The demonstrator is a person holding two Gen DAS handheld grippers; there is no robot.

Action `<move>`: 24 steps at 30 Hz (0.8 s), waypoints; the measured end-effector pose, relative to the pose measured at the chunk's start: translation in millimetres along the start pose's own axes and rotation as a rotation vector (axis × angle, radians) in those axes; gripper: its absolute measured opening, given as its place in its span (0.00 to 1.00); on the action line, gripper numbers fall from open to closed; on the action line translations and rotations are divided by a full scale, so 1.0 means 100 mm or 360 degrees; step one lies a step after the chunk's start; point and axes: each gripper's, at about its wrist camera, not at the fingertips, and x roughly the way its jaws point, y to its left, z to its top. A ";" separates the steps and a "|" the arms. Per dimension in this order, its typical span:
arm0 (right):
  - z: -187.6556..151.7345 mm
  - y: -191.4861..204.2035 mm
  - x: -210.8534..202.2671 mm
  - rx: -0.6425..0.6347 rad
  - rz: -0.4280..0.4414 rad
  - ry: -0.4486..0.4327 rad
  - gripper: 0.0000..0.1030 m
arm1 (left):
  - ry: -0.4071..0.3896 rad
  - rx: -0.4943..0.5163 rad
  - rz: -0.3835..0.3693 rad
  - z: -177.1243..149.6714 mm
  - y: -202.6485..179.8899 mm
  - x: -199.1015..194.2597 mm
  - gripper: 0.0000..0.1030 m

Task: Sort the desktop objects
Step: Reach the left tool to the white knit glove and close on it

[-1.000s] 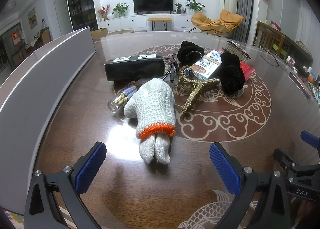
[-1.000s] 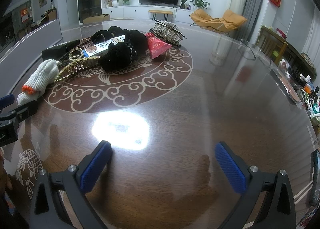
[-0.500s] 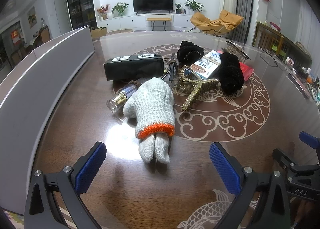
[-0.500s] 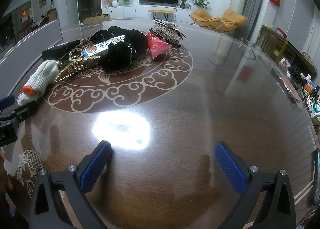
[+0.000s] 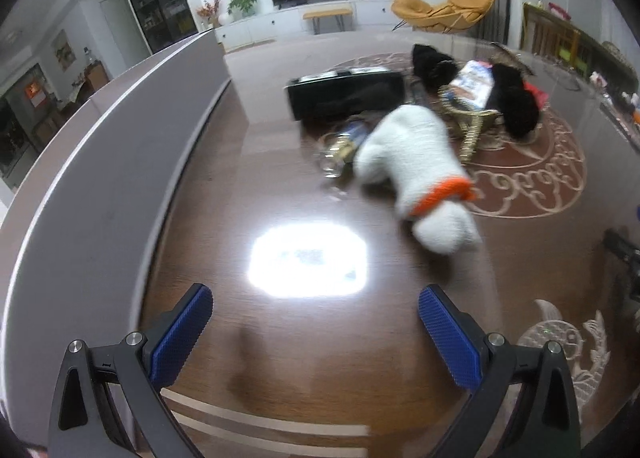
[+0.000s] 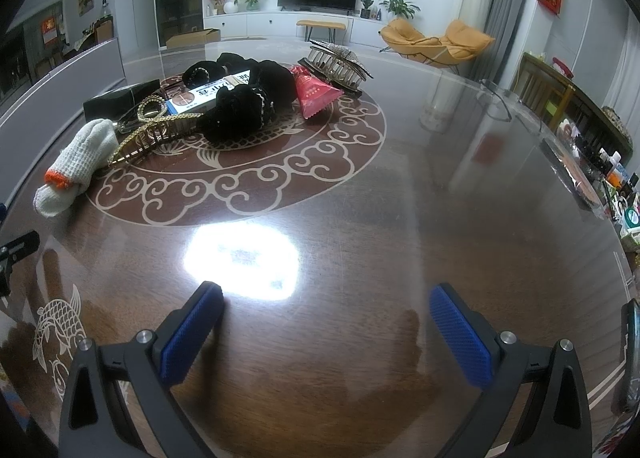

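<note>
Left claw [image 5: 312, 342] has swung left since a second ago; our view blurs and the knit glove [image 5: 420, 162] now sits far right on the counter [image 5: 280, 358]. Both claws gape wide, empty; right claw [image 6: 326, 332] unmoved. Sorting not yet begun.

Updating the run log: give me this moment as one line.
left gripper: open, empty | right gripper: open, empty, above table | glove: on table, untouched | left view blurred
</note>
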 end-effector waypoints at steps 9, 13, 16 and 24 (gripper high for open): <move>0.00 0.00 0.00 -0.0001 -0.0002 -0.0002 1.00 | -0.0006 0.0165 -0.0203 0.45 -0.40 -0.04 1.00; 0.00 0.01 0.00 -0.0010 -0.0003 -0.0007 1.00 | 0.0074 0.0117 -0.0200 0.72 -0.52 0.24 1.00; 0.00 0.02 -0.01 -0.0018 -0.0005 -0.0010 1.00 | 0.0133 0.0101 -0.0173 0.82 -0.57 0.41 1.00; -0.01 0.01 -0.02 -0.0016 -0.0008 -0.0025 1.00 | 0.0227 0.0090 -0.0278 0.87 -0.56 0.55 1.00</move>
